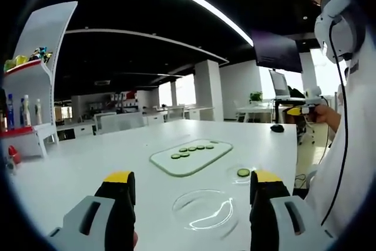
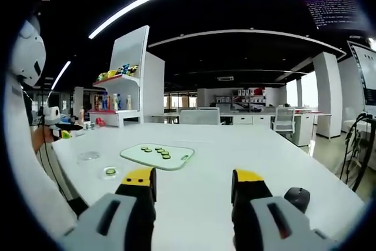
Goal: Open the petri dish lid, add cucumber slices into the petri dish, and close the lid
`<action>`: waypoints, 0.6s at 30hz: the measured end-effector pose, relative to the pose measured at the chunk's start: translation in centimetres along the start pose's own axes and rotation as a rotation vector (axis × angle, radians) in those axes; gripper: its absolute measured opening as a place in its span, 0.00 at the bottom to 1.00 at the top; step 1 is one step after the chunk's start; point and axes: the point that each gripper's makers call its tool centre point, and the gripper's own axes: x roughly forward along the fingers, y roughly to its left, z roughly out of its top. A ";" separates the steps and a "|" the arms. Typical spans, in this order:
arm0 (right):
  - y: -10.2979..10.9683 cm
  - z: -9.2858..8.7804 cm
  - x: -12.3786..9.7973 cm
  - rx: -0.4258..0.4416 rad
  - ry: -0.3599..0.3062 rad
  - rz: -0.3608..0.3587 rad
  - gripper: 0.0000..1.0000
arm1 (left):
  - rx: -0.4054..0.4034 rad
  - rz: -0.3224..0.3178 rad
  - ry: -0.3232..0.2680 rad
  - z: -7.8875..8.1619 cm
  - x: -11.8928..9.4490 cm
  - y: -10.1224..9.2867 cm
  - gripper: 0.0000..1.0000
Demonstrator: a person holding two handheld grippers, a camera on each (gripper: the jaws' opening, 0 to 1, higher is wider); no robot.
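Hovering above the white desk [image 1: 82, 163], the left hand-held gripper [image 1: 192, 195] is holding its jaws wide apart with nothing between them; the clear lid [image 1: 205, 211] is lying flat on the desk just beyond the fingertips. Sitting slightly farther to the right, the dish [image 1: 242, 173] is carrying one cucumber slice [image 1: 243, 172]. Beyond both, the board [image 1: 191, 157] is bearing a row of slices [image 1: 192, 150]. In the right gripper view, the right hand-held gripper [image 2: 192, 185] is likewise gaping empty over the desk [image 2: 235, 145], with a mouse [image 2: 297, 198] lying near its right jaw, the board [image 2: 157, 156] farther off, and a shelf [image 2: 126, 86] standing behind.
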 end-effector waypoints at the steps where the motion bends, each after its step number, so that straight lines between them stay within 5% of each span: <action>1: 0.2 0.0 0.1 0.005 0.000 0.008 0.51 | -0.001 -0.001 0.001 -0.1 0.1 0.0 0.80; 18: 2.5 1.0 2.3 0.021 0.001 0.103 0.53 | -0.012 -0.028 0.011 -0.7 0.4 0.1 0.81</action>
